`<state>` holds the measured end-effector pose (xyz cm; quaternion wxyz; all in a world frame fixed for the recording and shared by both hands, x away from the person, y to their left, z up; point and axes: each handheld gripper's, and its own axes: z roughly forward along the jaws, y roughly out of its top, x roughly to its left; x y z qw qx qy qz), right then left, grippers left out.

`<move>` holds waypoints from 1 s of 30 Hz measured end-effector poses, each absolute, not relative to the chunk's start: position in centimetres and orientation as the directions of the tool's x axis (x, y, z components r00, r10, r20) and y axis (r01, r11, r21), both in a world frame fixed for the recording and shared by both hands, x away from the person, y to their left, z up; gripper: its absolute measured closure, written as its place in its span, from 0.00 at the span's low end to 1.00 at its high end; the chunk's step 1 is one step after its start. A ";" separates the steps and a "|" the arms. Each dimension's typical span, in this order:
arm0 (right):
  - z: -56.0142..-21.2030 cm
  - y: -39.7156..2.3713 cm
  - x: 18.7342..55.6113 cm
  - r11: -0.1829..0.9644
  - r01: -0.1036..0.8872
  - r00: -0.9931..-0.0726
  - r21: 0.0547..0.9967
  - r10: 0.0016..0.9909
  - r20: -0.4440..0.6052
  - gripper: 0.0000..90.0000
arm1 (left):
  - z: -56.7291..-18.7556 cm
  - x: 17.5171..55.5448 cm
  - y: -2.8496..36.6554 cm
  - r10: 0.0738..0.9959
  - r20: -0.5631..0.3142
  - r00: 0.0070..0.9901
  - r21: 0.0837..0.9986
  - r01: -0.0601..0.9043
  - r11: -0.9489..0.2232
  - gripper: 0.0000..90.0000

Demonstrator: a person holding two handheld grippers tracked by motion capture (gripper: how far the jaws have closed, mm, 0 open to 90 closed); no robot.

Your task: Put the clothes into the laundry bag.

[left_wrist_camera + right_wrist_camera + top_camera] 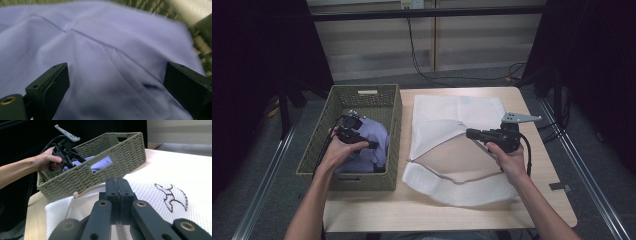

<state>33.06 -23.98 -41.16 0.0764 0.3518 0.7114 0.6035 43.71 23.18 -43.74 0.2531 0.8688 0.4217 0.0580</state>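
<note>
Left tool (373, 145) hangs wide open right over the lilac garment (105, 62) in the basket (392, 107), nothing gripped yet. Right tool (117, 185) is clamped shut on the mesh bag's (447, 120) opening. Looks like the pickup step; next it probably needs to sink and pinch fabric.

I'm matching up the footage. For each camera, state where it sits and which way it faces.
High view: above the person's side, facing forward and down on the table; both forearms show.
Left gripper view: on the left claw, open jaws over lilac cloth.
Right gripper view: on the right claw, shut, facing the wicker basket across the white mesh bag.
Shared: high and right gripper views show basket and bag.
</note>
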 end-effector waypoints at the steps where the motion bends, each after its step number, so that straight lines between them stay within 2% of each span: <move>1: -41.2 -24.0 33.0 0.028 0.407 -0.743 0.913 0.592 0.313 0.99 | -43.8 43.7 23.2 0.764 -0.118 0.634 0.483 0.709 -0.513 0.07; 9: -41.3 -23.9 33.0 0.038 0.405 -0.741 0.914 0.600 0.303 0.99 | -45.3 44.8 22.7 0.759 -0.066 0.648 0.366 0.723 -0.586 0.06; 17: -41.4 -23.9 33.1 0.041 0.408 -0.743 0.912 0.596 0.305 0.99 | -46.5 44.7 22.0 0.716 -0.152 0.681 0.300 0.722 -0.623 0.04; 22: -41.4 -23.9 33.1 0.041 0.405 -0.744 0.913 0.596 0.303 0.99 | -47.3 44.6 21.6 0.707 -0.169 0.687 0.271 0.722 -0.636 0.03; 30: -41.4 -23.9 33.1 0.044 0.407 -0.742 0.912 0.598 0.303 0.99 | -47.9 44.3 21.0 0.681 -0.093 0.726 0.247 0.679 -0.691 0.00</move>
